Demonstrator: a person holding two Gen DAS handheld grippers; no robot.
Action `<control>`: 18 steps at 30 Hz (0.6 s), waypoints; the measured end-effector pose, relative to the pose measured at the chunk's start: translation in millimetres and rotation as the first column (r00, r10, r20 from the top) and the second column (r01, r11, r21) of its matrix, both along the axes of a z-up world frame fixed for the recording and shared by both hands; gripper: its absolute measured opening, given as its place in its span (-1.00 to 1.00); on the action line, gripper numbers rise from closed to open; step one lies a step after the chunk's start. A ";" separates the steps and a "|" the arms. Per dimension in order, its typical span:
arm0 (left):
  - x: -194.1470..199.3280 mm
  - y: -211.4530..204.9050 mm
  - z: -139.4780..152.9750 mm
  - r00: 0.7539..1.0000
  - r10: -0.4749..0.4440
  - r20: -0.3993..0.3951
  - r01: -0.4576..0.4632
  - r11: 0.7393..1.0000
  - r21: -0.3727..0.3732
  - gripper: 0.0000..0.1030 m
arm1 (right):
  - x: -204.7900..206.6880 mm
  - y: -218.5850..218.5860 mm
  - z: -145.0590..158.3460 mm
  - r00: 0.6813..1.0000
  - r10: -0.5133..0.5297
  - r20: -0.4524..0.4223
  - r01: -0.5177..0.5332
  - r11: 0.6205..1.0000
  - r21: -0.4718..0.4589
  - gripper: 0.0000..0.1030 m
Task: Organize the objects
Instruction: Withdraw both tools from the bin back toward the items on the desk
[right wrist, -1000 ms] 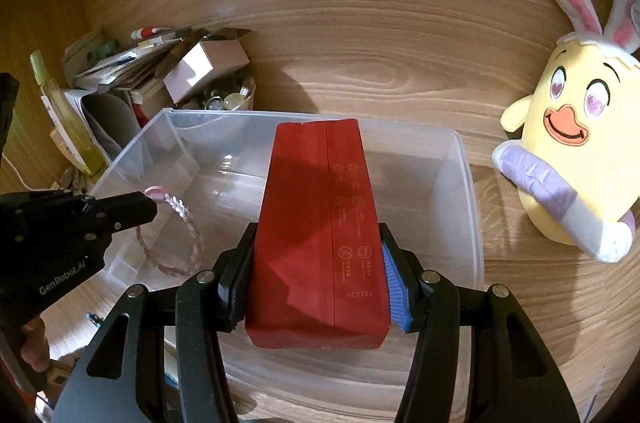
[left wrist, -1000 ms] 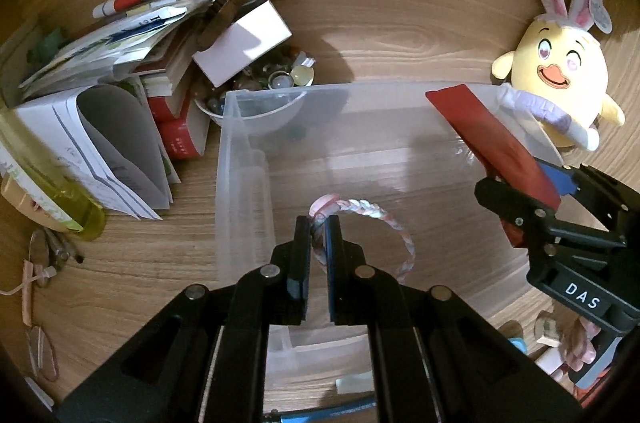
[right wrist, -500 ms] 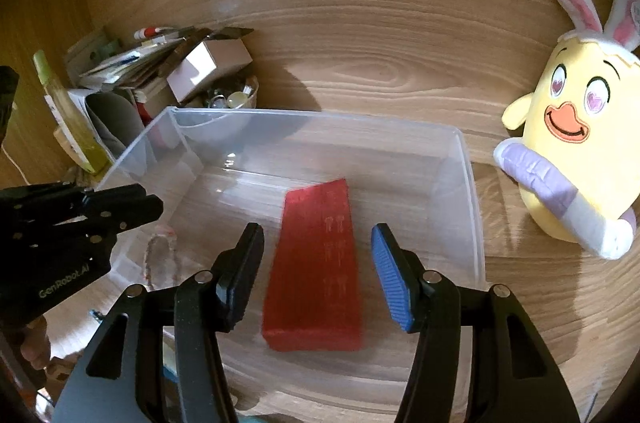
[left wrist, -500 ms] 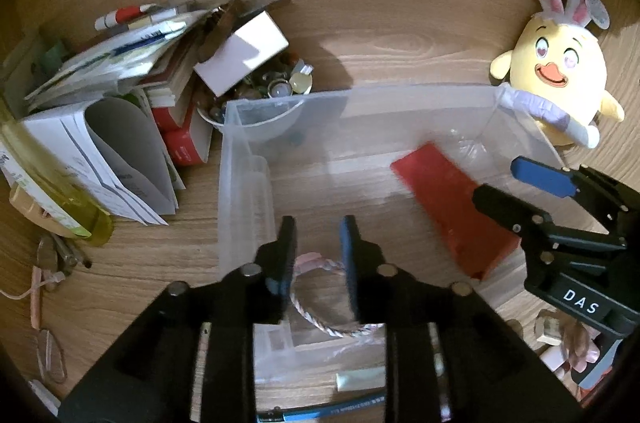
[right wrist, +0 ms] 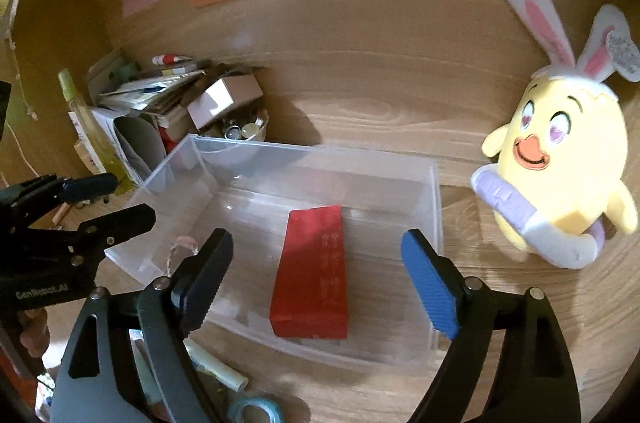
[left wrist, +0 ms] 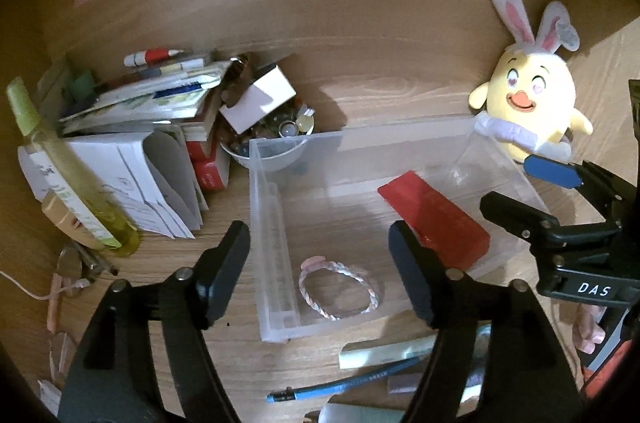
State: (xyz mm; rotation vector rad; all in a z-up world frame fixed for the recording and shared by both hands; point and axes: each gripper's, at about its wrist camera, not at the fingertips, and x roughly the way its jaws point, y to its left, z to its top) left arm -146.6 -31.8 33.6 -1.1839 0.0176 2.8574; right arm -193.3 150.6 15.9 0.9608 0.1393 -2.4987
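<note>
Tools (left wrist: 320, 255) (right wrist: 316, 255), jaws opening, empty, angle down over clear bin (right wrist: 436, 207).

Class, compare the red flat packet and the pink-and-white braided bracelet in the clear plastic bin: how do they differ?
The red flat packet is a solid rectangle; the pink-and-white braided bracelet is an open loop. The packet looks larger and lies mid-bin; the bracelet lies near a corner. Both rest loose on the floor of the clear plastic bin.
</note>
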 end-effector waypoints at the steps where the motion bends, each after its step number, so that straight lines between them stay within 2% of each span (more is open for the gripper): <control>1: 2.4 -1.1 1.7 1.000 -0.002 -0.005 0.002 1.000 0.004 0.46 | 2.7 1.3 1.6 1.000 -0.001 -0.003 0.001 1.000 0.004 0.64; 4: 11.5 -5.6 6.1 1.000 -0.006 -0.016 0.006 1.000 0.025 0.68 | 11.5 5.7 5.6 1.000 0.007 -0.007 -0.007 1.000 0.014 0.65; 7: 23.0 -12.7 11.2 1.000 -0.009 -0.025 0.011 0.998 0.054 0.83 | 27.2 13.5 9.6 0.999 0.008 -0.048 -0.006 0.999 0.040 0.65; 12: 40.0 -23.0 16.5 0.999 0.003 -0.037 0.000 0.998 0.056 0.86 | 47.8 24.4 12.2 0.995 0.006 -0.095 0.001 0.997 0.075 0.69; 18: 66.3 -33.8 17.8 0.999 0.005 -0.046 -0.003 0.999 0.039 0.88 | 61.6 41.2 12.4 0.997 -0.009 -0.075 0.012 0.999 0.045 0.70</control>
